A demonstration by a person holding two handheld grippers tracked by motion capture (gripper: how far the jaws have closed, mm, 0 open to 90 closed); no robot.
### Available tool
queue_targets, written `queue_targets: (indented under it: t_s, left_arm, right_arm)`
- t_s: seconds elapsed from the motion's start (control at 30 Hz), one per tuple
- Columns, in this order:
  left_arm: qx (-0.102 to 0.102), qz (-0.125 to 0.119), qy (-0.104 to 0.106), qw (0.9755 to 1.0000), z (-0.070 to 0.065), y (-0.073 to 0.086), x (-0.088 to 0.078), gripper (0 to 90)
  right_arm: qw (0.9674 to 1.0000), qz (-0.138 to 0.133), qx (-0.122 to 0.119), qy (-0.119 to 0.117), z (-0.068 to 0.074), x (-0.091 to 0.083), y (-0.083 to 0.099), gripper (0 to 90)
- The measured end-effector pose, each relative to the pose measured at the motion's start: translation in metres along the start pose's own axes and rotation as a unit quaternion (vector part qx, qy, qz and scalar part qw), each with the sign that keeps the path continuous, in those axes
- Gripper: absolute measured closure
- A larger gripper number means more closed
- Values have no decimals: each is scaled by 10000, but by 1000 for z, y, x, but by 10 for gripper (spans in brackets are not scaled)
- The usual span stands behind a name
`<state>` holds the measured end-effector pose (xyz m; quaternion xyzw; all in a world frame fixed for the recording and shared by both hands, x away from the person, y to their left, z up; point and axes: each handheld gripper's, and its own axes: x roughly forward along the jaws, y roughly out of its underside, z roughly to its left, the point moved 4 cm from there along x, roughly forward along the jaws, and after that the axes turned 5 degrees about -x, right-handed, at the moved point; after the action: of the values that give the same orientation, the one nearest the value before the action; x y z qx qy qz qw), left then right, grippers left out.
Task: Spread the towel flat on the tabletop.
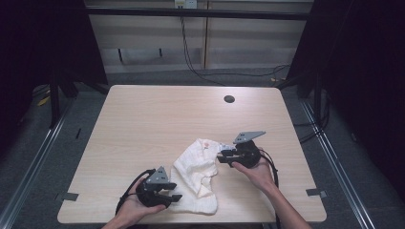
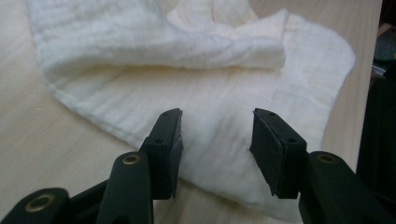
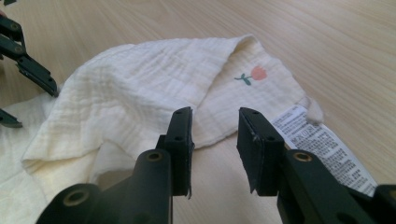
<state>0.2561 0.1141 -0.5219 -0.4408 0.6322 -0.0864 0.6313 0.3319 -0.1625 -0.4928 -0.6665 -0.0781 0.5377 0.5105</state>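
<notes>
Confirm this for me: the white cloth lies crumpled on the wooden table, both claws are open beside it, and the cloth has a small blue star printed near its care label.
Not quite. The print on the white cloth near the care label is a small pink flower on a green stem, not a blue star; the right gripper view shows it. The rest holds: the cloth lies crumpled on the wooden table, and the left claw and right claw are open.

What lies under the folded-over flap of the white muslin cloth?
Beneath the flap, more of the same white muslin cloth shows, resting on the light wooden table. Anything deeper inside the fold is covered.

Right tongs (image 3: pixel 215 149) open over cream cloth (image 3: pixel 140 88) edge; printed label (image 3: pixel 322 144) beside right jaw
</notes>
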Motion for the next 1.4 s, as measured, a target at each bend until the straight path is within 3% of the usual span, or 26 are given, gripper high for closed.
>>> queue_targets:
  t_s: [0.07, 0.13, 0.17, 0.23, 0.33, 0.37, 0.53, 0.77, 0.87, 0.93, 1.0, 1.17, 1.27, 1.33, 1.4]
  left_arm:
    - [45, -12, -58, 10000, 1, -1, 1, 549]
    - [207, -51, -146, 9997, 2, 0, 1, 632]
    - [209, -42, -185, 9996, 3, 1, 0, 722]
    - [188, 118, -193, 9996, 6, 1, -3, 755]
    - [140, 80, -181, 9997, 12, 4, -7, 841]
    - [185, 170, -182, 9995, 16, 5, -11, 852]
    - [104, 145, -269, 9995, 28, 12, -21, 860]
    - [-230, 47, -425, 9988, 49, 15, -30, 838]
    - [-394, -351, -381, 9979, 51, 7, -42, 780]
    - [-401, -597, -373, 9967, 48, -2, -52, 766]
    - [-327, -686, -304, 9966, 43, -13, -55, 743]
    - [-75, -689, -76, 9976, 29, -50, -30, 753]
    - [137, -519, 19, 9986, 19, -68, -3, 767]
    - [170, -494, 130, 9986, 13, -78, 10, 769]
    - [276, -314, 161, 9990, 12, -86, 23, 774]
  right_arm:
    - [10000, 16, 27, 75, -4, -1, 3, 653]
    - [9999, 59, 36, 103, -5, -1, 6, 646]
    - [9999, 94, 12, 105, -6, -1, 7, 643]
    - [9999, 88, 24, 111, -6, -1, 7, 640]
    - [9999, 93, -11, 118, -6, 0, 7, 638]
    - [9999, 87, -19, 114, -5, 0, 7, 639]
    - [9999, 97, -41, 97, -4, 1, 7, 647]
    - [9998, 148, -76, 90, -3, 3, 8, 647]
    - [9998, 127, -104, 102, -2, 2, 7, 644]
    - [9998, 99, -111, 94, -2, 1, 7, 641]
    - [9998, 103, -101, 103, -4, 1, 7, 638]
    - [9999, 92, -65, 121, -5, 0, 7, 631]
    - [9999, 55, -58, 148, -5, -1, 6, 626]
    - [9998, 70, -55, 150, -5, -1, 6, 618]
    - [9998, 81, -60, 152, -6, -1, 7, 614]
